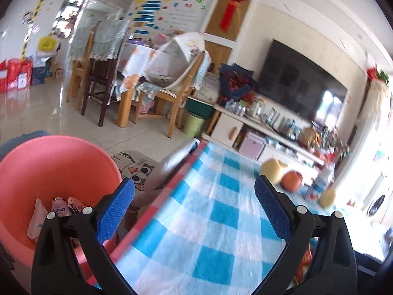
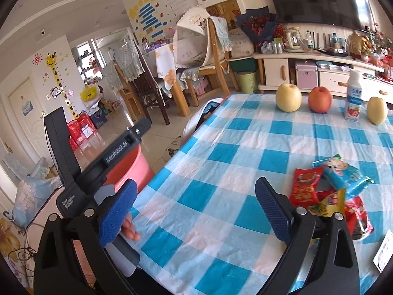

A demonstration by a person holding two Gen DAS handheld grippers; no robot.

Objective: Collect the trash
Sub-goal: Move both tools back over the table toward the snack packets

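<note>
apples (image 2: 288, 97): 3 | bottle (image 2: 353, 95): 1 | bin (image 1: 49, 172): 1 | table wrappers (image 2: 329, 191): several

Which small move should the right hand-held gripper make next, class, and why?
Probably shift the open, empty right hand-held gripper rightward over the pile of crinkled snack wrappers on the blue-checked tablecloth. They are the only trash left there, while the pink plastic bin already holds some wrappers.

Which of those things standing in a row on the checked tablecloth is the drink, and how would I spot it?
Start at the blue-and-white checked tablecloth and look to its far edge, where a row of fruit stands. The drink is the small white bottle, between the red apple and a yellow pear. It is the only tall, capped, labelled thing there.
</note>
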